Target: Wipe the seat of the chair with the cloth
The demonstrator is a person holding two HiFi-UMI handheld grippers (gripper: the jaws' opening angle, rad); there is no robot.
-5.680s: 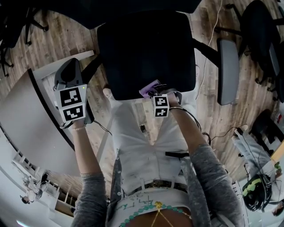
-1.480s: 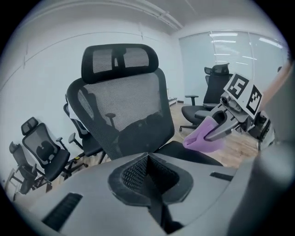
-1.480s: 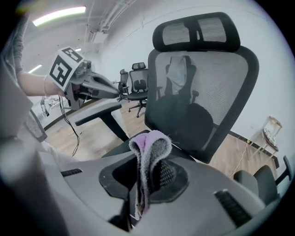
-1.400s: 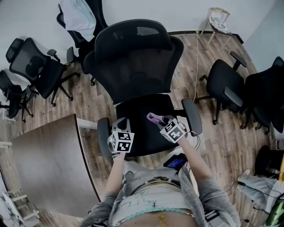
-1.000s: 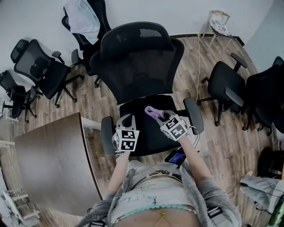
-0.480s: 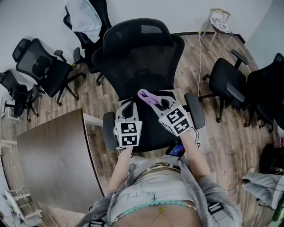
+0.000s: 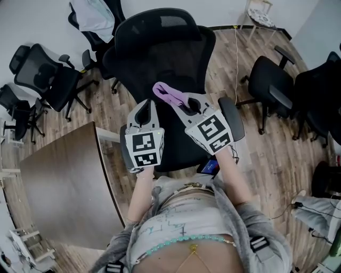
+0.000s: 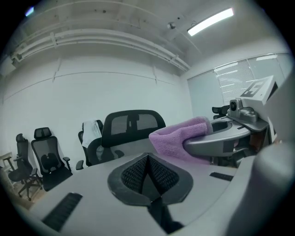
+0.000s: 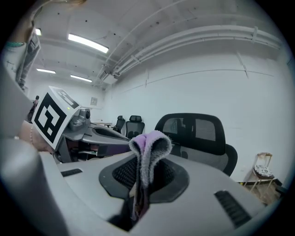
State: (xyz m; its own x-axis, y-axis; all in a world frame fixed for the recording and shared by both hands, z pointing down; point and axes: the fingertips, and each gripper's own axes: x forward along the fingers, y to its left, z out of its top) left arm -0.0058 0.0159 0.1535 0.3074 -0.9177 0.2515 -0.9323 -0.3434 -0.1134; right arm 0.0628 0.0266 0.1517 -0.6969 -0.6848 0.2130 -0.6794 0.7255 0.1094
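A black mesh office chair (image 7: pixel 160 48) stands in front of me, its seat (image 7: pixel 181 152) mostly hidden under both grippers. My right gripper (image 7: pixel 178 101) is shut on a folded purple cloth (image 7: pixel 168 95), which sticks out past its tips and is held up in the air above the seat. In the right gripper view the cloth (image 9: pixel 148 152) is pinched upright between the jaws. My left gripper (image 7: pixel 145 110) is raised beside it on the left, shut with nothing between its pads. From the left gripper view the cloth (image 8: pixel 179 138) shows at the right, clamped in the other gripper.
A brown table (image 7: pixel 58 186) lies at my left. Several other black office chairs stand around: at the left (image 7: pixel 42 74), behind with a light garment (image 7: pixel 93 18), and at the right (image 7: pixel 274 90). A small stool (image 7: pixel 261 8) is by the far wall. The chair's armrests (image 7: pixel 232 117) flank the seat.
Both grippers have risen off the seat towards the head camera, the right one carrying the cloth up with it. My view has pulled back from the seat to the whole chair.
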